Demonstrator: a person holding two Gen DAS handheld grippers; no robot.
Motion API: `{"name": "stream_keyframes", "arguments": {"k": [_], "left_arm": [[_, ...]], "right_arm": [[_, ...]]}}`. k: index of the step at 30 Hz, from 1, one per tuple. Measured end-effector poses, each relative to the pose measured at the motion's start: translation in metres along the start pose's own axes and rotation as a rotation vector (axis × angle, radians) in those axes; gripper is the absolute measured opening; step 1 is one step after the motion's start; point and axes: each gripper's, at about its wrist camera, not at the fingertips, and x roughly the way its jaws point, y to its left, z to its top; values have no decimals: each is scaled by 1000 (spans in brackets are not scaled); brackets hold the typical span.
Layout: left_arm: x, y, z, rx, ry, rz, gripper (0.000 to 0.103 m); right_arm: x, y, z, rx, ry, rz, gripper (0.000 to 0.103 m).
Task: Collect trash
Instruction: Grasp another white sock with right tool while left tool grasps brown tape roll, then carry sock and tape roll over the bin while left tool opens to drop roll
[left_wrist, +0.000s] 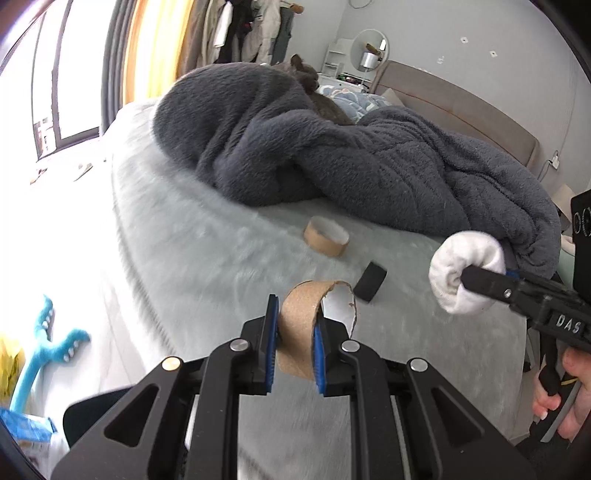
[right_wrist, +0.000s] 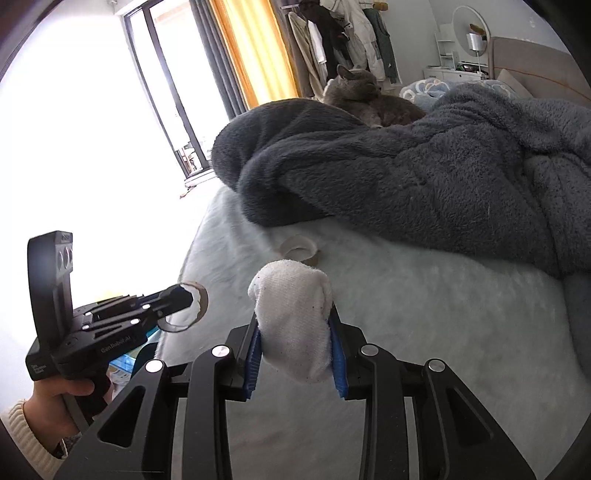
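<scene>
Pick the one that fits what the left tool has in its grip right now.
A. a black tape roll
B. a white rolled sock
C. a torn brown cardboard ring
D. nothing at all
C: the left tool is shut on the torn brown cardboard ring, its blue pads pinching the wall, while the white rolled sock sits in the right tool and the black tape roll lies on the bed.
</scene>
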Motion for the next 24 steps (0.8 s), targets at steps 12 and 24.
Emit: {"name": "stream_keyframes", "arguments": {"k": [12, 24], "left_arm": [[-38, 47, -43, -76, 33, 114, 18], [-53, 128, -80, -192, 147, 228, 18]], "right_arm": [[-5, 68, -11, -65, 11, 69, 32], [33, 139, -16, -135, 68, 178, 32]]}}
